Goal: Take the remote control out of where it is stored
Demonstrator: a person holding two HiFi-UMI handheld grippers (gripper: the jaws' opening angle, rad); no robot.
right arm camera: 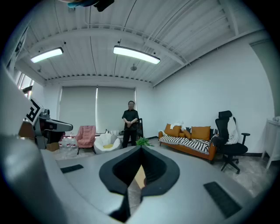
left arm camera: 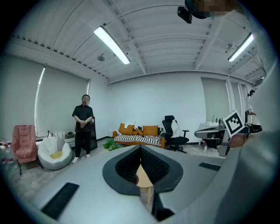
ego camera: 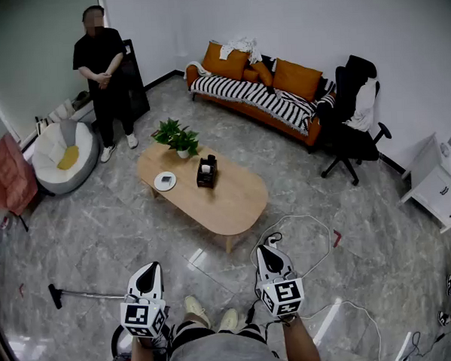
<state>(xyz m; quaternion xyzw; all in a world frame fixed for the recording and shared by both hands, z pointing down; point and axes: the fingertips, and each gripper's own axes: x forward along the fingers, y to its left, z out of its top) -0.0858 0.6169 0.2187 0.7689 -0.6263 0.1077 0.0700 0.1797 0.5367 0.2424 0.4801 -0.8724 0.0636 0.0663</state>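
Nothing of the task is judged to have been done yet. The low wooden coffee table [ego camera: 234,202] is taken as the landmark, and both grippers are held well short of its near edge, above the grey floor. The left gripper [ego camera: 147,272] is seen with its jaws brought together and nothing between them. The right gripper [ego camera: 271,254] is likewise closed and empty. A remote control cannot be made out as such in any view. It is judged to be kept in the small black box [ego camera: 206,172] that stands on the table's far half, just beside a white dish [ego camera: 164,181] and near the potted plant [ego camera: 176,137] at the table's far end. What the box holds is too small to be told. Beyond the table, an orange sofa [ego camera: 258,91] is set against the wall, and a person in black [ego camera: 103,65] is standing off to the table's far left. Everything is left to do: the table must be approached, a gripper opened, and the remote gripped and lifted clear of the box.
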